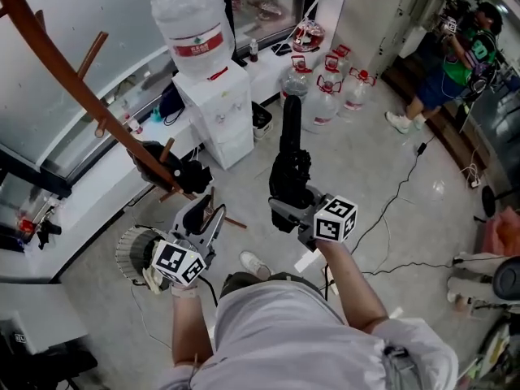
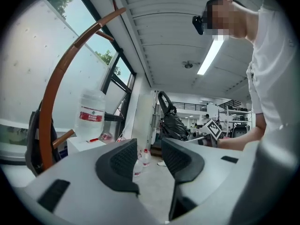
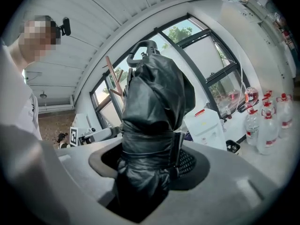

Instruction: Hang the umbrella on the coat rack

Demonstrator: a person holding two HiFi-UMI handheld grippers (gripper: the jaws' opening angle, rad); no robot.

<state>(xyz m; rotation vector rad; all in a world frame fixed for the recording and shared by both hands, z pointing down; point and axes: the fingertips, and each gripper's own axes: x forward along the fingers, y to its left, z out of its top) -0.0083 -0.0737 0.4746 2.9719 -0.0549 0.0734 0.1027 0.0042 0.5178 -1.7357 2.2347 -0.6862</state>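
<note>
One outstretched right claw (image 3: 149, 163) clamps upright umbrella (image 3: 157, 93).

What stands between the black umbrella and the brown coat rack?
A white water dispenser with a big bottle on top, seen between the umbrella and the coat rack in the head view.

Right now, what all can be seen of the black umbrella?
The umbrella is black and folded, its glossy fabric bunched and bound by a strap around the middle. A dark curved hook handle tops the far end. The right gripper is shut on its lower part, holding it out in front of the person, above the floor. Nothing else touches it; it is not yet on the wooden coat rack.
</note>
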